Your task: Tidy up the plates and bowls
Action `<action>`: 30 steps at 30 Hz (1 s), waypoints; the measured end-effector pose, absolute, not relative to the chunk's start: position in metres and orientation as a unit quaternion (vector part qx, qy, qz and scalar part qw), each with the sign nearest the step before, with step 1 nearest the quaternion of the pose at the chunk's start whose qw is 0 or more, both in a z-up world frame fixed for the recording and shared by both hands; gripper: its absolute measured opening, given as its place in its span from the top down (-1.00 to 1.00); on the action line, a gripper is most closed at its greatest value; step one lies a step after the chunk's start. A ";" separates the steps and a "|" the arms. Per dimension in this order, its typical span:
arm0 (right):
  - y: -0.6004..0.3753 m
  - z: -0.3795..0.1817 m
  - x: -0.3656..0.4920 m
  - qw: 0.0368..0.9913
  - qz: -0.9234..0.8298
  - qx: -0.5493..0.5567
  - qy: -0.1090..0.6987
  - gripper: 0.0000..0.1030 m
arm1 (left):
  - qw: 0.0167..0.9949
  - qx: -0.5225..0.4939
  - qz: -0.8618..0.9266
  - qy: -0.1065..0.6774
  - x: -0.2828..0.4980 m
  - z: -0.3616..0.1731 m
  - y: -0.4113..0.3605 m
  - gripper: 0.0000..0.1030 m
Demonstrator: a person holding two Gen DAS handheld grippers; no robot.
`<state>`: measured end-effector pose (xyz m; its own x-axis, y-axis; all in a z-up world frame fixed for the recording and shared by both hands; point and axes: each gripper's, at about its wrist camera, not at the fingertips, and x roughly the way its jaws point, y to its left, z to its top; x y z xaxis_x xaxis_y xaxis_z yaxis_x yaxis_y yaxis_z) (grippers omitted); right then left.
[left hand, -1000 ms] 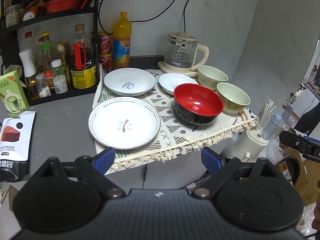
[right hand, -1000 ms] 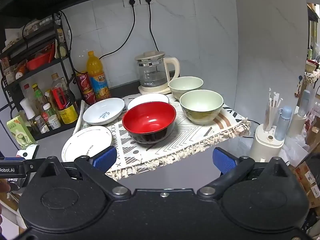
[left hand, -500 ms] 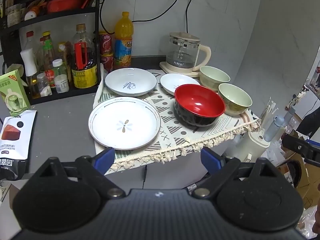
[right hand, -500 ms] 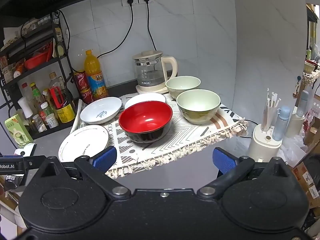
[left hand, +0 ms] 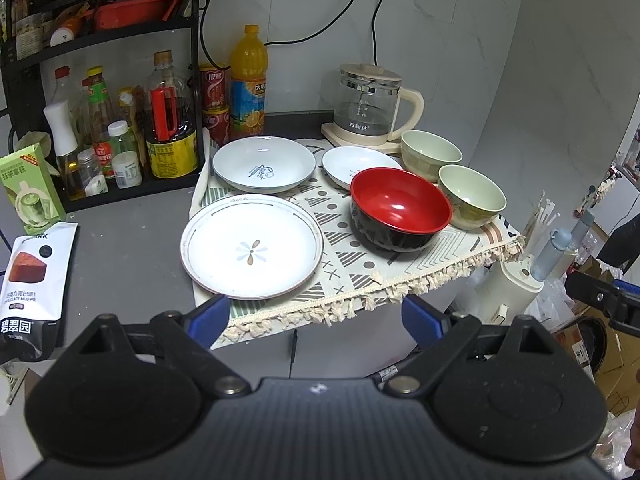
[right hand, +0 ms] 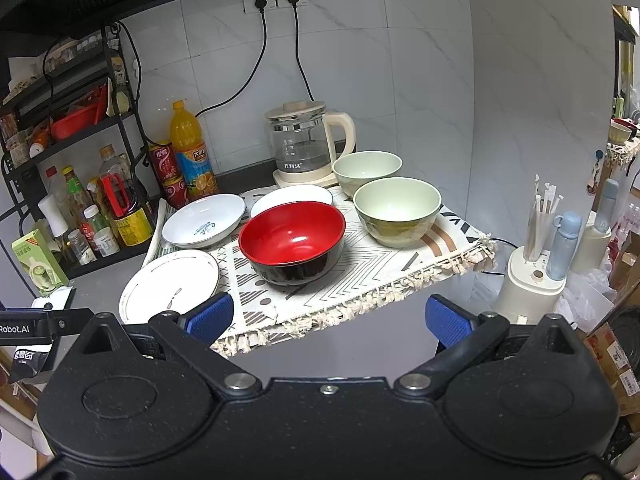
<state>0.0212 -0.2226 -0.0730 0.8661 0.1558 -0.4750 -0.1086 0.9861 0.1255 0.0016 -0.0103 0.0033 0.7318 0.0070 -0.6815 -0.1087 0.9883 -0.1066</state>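
Grey counter, patterned mat spread on it. Flower plate lies on the mat's left end, straight ahead of the left gripper, nearer it than the right gripper. Both grippers gape, empty.

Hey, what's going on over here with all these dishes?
A person holds a claw in each hand, tidying dishes, but nothing is grasped yet. The left claw and right claw both hover open, short of the fringed cloth. On it sit three white plates, the nearest being the flower plate, a red bowl and two green bowls, all separate and unstacked.
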 end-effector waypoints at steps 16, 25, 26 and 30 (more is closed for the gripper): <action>-0.225 -0.074 0.019 0.963 0.071 0.040 0.256 -1.00 | 0.927 -0.074 0.031 0.367 -0.004 0.004 -0.014 -0.78; -0.224 -0.073 0.012 0.962 0.081 0.036 0.259 -1.00 | 0.928 -0.071 0.030 0.365 -0.010 0.004 -0.015 -0.78; -0.223 -0.072 0.012 0.962 0.082 0.035 0.258 -1.00 | 0.928 -0.071 0.030 0.364 -0.011 0.004 -0.015 -0.78; -0.221 -0.071 0.009 0.962 0.085 0.034 0.257 -1.00 | 0.929 -0.069 0.032 0.361 -0.018 0.008 -0.014 -0.78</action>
<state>0.0089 -0.2210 -0.0710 0.8531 0.1803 -0.4896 -0.1449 0.9834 0.1096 -0.0177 -0.0144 0.0076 0.7372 0.0084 -0.6756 -0.1088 0.9884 -0.1064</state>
